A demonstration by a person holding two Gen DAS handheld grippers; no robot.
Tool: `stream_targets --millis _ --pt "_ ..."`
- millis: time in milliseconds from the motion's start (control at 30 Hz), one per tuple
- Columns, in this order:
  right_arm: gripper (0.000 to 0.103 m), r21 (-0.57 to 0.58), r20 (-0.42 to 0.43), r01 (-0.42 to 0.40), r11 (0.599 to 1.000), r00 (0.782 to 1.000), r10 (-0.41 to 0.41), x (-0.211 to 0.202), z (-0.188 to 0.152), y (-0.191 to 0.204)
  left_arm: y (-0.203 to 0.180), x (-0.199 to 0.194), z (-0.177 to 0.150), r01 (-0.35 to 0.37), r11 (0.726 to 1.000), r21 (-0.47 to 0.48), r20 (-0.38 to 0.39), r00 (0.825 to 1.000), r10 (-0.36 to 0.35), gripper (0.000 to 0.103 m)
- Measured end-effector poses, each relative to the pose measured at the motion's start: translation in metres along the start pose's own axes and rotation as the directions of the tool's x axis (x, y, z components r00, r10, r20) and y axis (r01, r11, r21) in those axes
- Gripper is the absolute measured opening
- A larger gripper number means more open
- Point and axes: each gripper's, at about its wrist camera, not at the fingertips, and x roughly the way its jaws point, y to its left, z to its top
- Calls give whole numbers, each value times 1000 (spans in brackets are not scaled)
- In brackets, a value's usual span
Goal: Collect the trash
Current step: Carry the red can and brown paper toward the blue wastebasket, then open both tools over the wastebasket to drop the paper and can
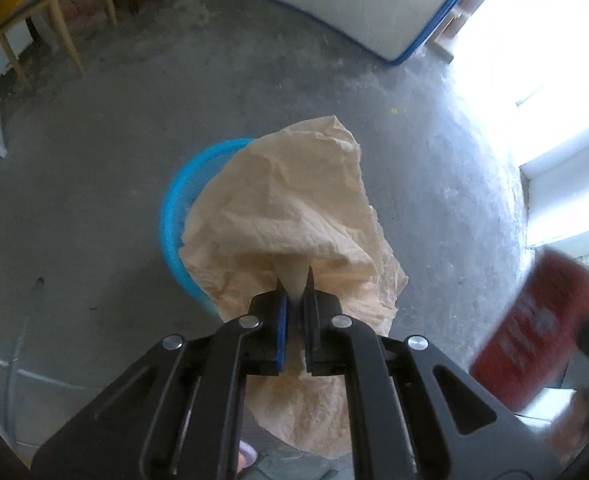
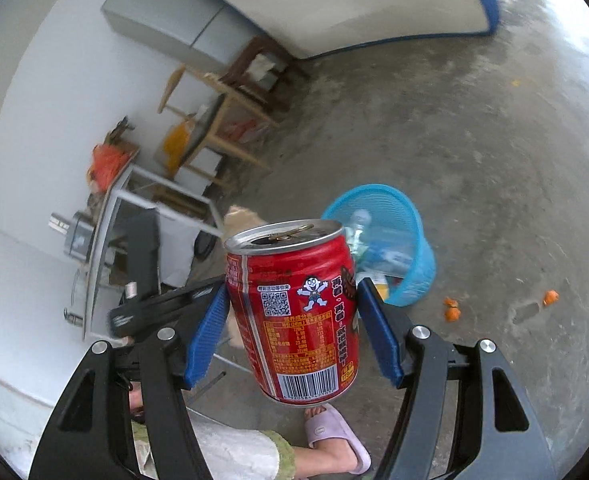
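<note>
Over on your left, the left gripper (image 1: 296, 300) is pinched tight on a crumpled sheet of tan paper (image 1: 290, 216) that hangs right above the blue basket (image 1: 174, 208), so that side looks easy. Only catch: the sheet is wide and floppy, so it could drape over the rim instead of falling in. To the right, your right gripper (image 2: 294, 312) is clamped on the red can (image 2: 294, 312), short of the basket (image 2: 414, 248). It's open-topped and tilted, so leftovers might spill.
</note>
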Motion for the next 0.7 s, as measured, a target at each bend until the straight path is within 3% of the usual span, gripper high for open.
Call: stream_targets --millis 100,167,267,467,700 --pt "64 34 -2 19 999 1000 -19 2 -1 -15 1 32 15 35 998 -51 -16 999 -36 25" --pt "64 54 -10 28 998 1000 -28 7 -2 -23 5 46 15 41 996 -79 -39 998 -44 51" --pt "64 64 -19 32 997 999 -31 13 -1 -35 11 54 23 77 990 -119 -53 995 -84 57" --pt "64 57 -51 40 998 998 -37 41 4 -40 28 36 18 87 985 -149 -3 996 -88 60" --pt "64 -102 -104 142 985 983 -152 105 31 -12 42 -50 3 147 978 -149 110 985 -132 65"
